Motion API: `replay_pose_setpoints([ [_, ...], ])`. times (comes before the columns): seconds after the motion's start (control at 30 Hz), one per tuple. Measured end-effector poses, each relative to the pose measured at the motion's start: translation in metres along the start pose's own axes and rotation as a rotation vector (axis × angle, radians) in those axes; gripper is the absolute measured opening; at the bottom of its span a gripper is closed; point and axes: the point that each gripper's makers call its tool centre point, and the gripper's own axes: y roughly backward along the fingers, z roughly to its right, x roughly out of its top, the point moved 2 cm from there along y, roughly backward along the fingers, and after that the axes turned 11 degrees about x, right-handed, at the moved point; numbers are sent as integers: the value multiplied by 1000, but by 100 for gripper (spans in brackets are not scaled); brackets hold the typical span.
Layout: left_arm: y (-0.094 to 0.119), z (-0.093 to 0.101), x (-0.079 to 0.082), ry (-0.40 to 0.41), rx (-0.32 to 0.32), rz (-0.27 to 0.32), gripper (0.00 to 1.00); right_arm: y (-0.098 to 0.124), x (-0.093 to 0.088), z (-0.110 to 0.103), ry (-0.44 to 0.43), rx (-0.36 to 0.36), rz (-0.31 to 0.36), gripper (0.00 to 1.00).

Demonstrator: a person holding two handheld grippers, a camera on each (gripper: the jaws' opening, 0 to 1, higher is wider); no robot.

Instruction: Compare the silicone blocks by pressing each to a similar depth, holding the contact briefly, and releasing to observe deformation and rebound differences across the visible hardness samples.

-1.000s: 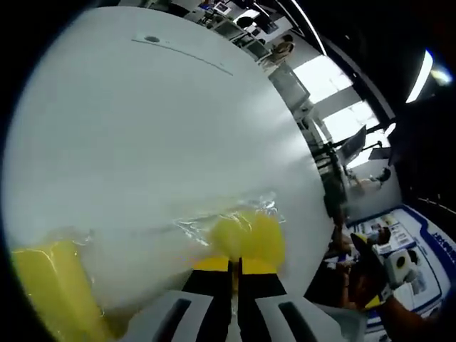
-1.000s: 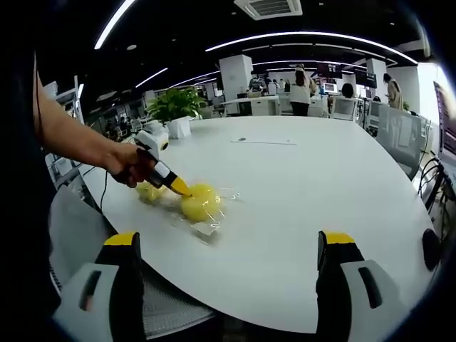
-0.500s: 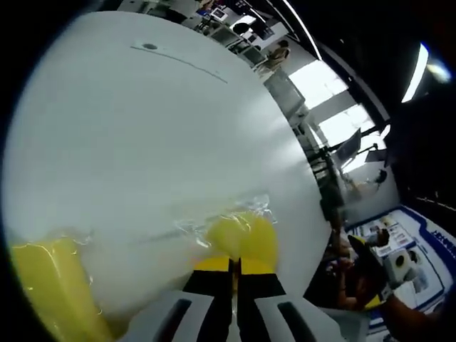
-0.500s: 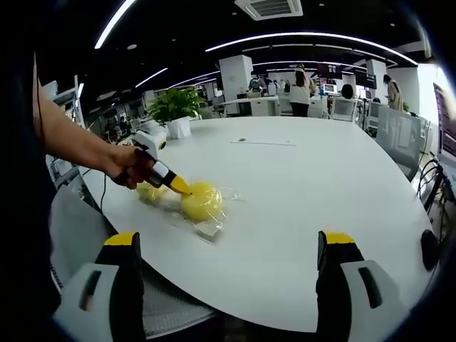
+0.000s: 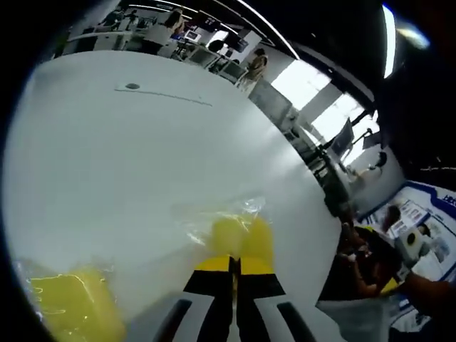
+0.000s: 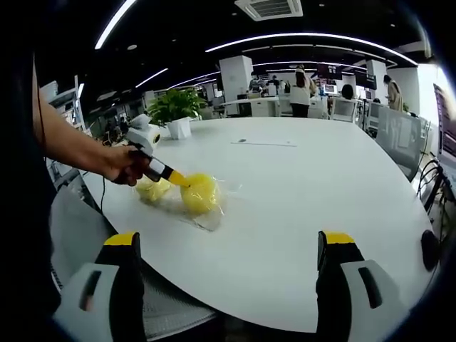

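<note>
With the closed left tongs (image 5: 234,265) tip-down on the wrapped yellow block (image 5: 241,237), press straight and gently, while the right tongs (image 6: 229,251) wait open, well back.

At the lower edge of the right gripper view, the right gripper (image 6: 226,285) has pale grey slotted fingers (image 6: 340,281) with black faces and yellow tips. The left gripper (image 5: 234,285) matches, yellow-tipped at bottom centre.

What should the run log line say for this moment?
left gripper: shut, tips at wrapped yellow block | right gripper: open, idle above table | second yellow block: untouched
</note>
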Motion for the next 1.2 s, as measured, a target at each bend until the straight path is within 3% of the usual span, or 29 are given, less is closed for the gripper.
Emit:
replay_pose_setpoints([
  [0.47, 14, 7, 13, -57, -29, 66, 0, -4, 9, -4, 18, 12, 4, 97],
  [0.83, 37, 24, 38, -113, -87, 179, 0, -8, 11, -6, 22, 19, -2, 97],
  [0.97, 50, 32, 53, -138, -132, 245, 0, -10, 14, -7, 26, 23, 1, 97],
  [1.2, 76, 48, 67, -152, -183, 308, 0, -14, 30, -13, 40, 43, 15, 97],
])
